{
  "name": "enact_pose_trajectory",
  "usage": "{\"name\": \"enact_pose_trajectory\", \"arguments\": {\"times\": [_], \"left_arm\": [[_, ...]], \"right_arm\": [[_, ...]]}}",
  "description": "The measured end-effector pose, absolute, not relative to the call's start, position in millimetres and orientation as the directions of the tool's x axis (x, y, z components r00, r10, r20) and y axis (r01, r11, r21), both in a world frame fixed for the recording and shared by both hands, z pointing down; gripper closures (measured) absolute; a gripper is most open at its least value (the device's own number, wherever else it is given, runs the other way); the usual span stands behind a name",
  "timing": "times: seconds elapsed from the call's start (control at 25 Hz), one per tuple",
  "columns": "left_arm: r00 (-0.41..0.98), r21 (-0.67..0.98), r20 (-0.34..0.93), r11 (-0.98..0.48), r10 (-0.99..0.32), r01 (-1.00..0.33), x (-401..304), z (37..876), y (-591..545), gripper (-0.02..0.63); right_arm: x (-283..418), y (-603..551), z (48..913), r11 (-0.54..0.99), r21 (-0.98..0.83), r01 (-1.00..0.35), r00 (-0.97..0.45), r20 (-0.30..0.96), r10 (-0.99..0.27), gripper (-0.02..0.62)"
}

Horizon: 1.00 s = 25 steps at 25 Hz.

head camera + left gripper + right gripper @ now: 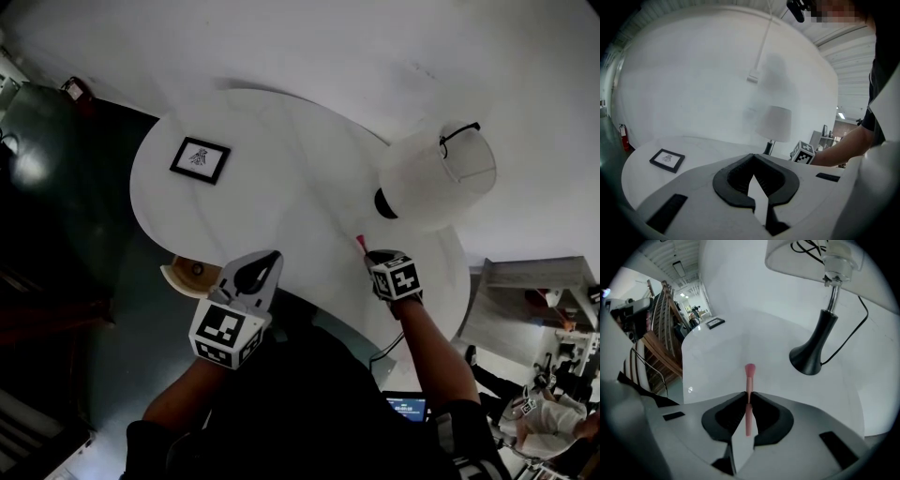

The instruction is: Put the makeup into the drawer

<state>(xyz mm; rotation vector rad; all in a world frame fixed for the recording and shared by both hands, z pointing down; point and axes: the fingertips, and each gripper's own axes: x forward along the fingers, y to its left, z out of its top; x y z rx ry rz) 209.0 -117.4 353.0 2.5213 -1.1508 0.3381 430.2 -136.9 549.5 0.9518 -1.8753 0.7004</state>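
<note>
One slim pink makeup brush (pixel 749 379) (bristles outward) pinched in the right tongs (pixel 749 393); left tongs (pixel 753 156) pressed together.

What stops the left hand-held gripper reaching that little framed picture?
Nothing visible, so probably yes: bare tabletop lies between the left hand-held gripper and the framed picture; the lamp stands off to the right.

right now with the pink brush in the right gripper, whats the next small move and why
Probably lift the right gripper straight up a little. Its jaws are clamped on the pink makeup brush mid-handle, the bristle end points down at the white table, and the lamp base stands near. No drawer is clearly in view, so clear the table before carrying.
</note>
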Motion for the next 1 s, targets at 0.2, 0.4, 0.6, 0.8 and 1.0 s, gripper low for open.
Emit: {"name": "enact_pose_trajectory", "arguments": {"times": [0.2, 0.4, 0.6, 0.8, 1.0], "left_arm": [[0.625, 0.206, 0.353, -0.594, -0.696, -0.778, 201, 351, -116, 0.595], [0.555, 0.185, 0.374, -0.526, -0.744, -0.83, 190, 353, -114, 0.595], [0.46, 0.179, 0.373, -0.425, -0.805, -0.888, 175, 351, -109, 0.595], [0.39, 0.176, 0.354, -0.349, -0.85, -0.92, 158, 344, -99, 0.595], [0.35, 0.154, 0.333, -0.316, -0.876, -0.936, 127, 340, -84, 0.595]], "right_arm": [[409, -145, 523, 0.56, -0.128, -0.818, -0.381, 0.85, -0.363, 0.548], [390, -153, 502, 0.607, -0.181, -0.774, -0.473, 0.802, -0.365, 0.548], [369, -159, 492, 0.658, -0.227, -0.718, -0.556, 0.756, -0.345, 0.548], [355, -159, 497, 0.686, -0.234, -0.689, -0.575, 0.753, -0.321, 0.548], [326, -154, 495, 0.706, -0.224, -0.672, -0.578, 0.754, -0.311, 0.548]]}}
